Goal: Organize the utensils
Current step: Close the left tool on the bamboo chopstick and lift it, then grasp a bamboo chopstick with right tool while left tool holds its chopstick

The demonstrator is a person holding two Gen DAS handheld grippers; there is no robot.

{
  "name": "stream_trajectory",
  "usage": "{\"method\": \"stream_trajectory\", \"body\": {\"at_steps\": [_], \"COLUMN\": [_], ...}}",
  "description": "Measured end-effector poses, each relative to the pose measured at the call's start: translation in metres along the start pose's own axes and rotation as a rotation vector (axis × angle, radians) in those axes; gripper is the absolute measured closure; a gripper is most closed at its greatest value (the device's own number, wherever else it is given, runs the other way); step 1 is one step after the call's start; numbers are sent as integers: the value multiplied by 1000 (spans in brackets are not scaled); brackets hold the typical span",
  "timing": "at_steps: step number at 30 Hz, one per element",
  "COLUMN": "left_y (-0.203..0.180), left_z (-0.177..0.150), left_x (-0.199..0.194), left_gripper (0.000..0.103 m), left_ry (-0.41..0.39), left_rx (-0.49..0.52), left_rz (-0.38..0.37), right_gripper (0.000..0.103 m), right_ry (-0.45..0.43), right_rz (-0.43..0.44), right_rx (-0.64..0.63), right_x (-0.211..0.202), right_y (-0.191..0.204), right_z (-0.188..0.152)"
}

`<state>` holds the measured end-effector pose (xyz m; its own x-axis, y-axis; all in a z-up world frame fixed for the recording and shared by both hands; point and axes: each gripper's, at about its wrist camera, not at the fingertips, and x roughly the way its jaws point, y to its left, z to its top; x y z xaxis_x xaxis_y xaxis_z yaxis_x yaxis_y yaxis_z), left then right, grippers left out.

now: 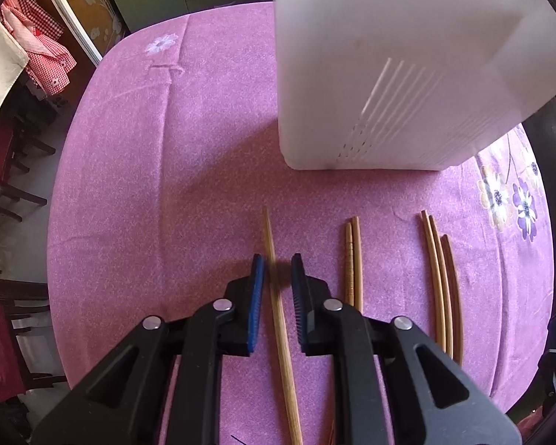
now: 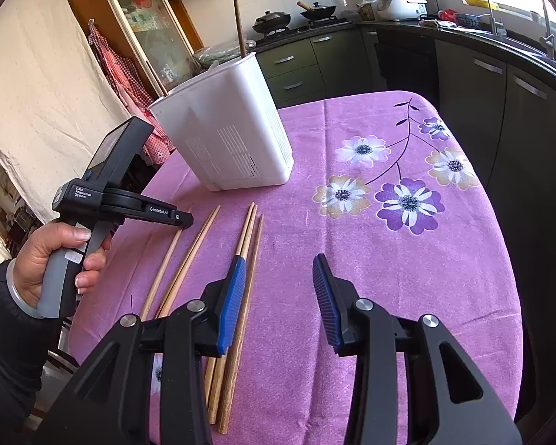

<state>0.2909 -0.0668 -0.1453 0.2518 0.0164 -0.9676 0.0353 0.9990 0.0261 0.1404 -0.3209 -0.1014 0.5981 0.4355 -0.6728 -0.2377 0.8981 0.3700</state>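
Several wooden chopsticks lie on the purple tablecloth [image 1: 148, 185]. In the left wrist view, my left gripper [image 1: 277, 265] is open and straddles a single chopstick [image 1: 278, 304], jaws on either side of it. A pair [image 1: 353, 259] and a group of three [image 1: 441, 282] lie to its right. A white utensil holder [image 1: 389, 74] stands just beyond. In the right wrist view my right gripper [image 2: 280, 267] is open and empty above the cloth, its left finger over the group of three chopsticks [image 2: 246, 259]. The holder [image 2: 226, 137] holds a dark utensil handle [image 2: 239, 27].
The left hand-held gripper body [image 2: 107, 193] sits at the table's left edge. Flower prints [image 2: 407, 200] mark the cloth on the right. Chairs [image 1: 3, 185] stand left of the table. Kitchen cabinets [image 2: 500, 111] and a stove lie beyond.
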Motion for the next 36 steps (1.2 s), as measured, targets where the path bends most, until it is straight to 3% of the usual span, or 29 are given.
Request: {"method": "stream_trajectory", "body": {"at_steps": [6,23,36], "left_y": [-3,23,28], "left_z": [-7,-71,-110], "left_x": [-17,-179,-209], "left_gripper": [98,98,98], "left_ry": [-35,-378,-468], "left_rx": [21,55,82], "left_rz": [-11,-83,-114], "right_gripper": [65,65,65], "right_ry": [-6,-22,-18], "right_rz": [6,16,15], "right_rx": [0,-36,-56], "right_x": [-3,-12,-12], "right_y": [0,17,23], "right_z": [-1,-2,-3]}}
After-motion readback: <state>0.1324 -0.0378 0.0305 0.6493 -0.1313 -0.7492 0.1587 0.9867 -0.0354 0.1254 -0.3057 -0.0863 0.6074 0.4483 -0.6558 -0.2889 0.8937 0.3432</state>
